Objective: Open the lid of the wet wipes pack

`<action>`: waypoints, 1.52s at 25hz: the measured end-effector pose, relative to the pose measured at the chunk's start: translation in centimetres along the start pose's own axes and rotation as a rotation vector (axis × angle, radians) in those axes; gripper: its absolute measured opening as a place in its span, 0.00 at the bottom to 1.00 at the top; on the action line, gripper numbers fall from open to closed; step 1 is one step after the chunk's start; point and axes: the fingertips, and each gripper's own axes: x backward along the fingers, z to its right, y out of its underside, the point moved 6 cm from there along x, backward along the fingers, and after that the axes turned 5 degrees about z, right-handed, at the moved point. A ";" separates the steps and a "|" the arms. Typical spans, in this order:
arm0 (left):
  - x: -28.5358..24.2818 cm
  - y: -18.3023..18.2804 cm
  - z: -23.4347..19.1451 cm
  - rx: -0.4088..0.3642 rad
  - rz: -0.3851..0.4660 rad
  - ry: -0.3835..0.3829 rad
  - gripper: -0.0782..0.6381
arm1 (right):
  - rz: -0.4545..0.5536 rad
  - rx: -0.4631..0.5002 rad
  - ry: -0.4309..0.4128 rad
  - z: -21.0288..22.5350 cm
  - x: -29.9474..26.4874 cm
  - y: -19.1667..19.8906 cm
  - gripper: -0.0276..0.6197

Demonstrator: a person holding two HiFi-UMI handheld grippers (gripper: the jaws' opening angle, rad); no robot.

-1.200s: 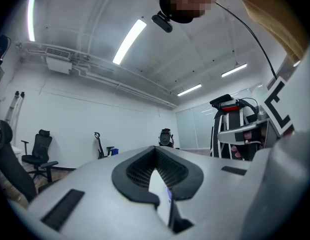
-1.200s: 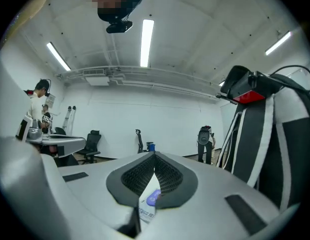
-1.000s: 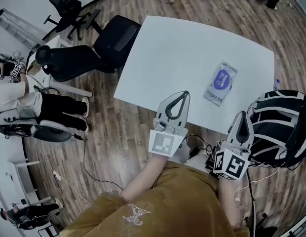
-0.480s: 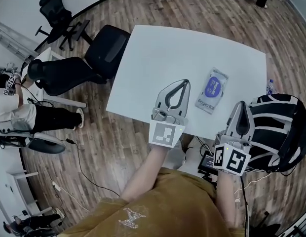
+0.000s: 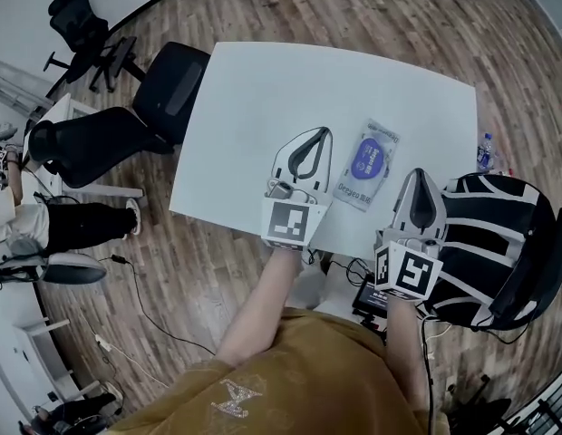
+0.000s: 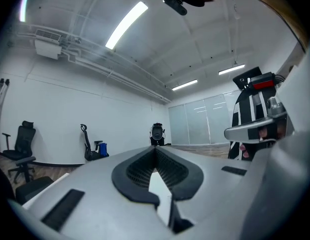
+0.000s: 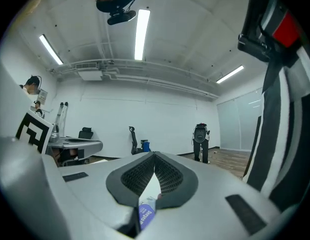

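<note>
while left gripper (image 5: 310, 135) and right gripper (image 5: 417, 176) hang closed, empty by the wet wipes pack (image 5: 366, 165), looks like approach; next: catch lid (image 5: 370, 159).

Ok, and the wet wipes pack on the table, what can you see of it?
The wet wipes pack is a flat, soft-looking pale wrapper with a purple oval lid on top and dark print at its near end. The lid looks shut. It lies face up, slightly slanted, on the white table near its front edge, between the left gripper and the right gripper; neither touches it.
</note>
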 end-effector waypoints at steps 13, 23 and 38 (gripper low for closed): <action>-5.1 7.9 0.9 -0.059 -0.266 0.156 0.12 | -0.174 -0.038 -0.029 1.0 -2.5 6.6 0.05; -6.0 13.1 3.1 -0.363 -0.448 0.480 0.12 | -0.282 -0.055 -0.106 0.2 -3.2 9.4 0.05; -7.6 17.9 3.2 -0.661 -0.687 0.934 0.12 | -0.527 -0.072 -0.260 -2.3 -2.9 15.1 0.06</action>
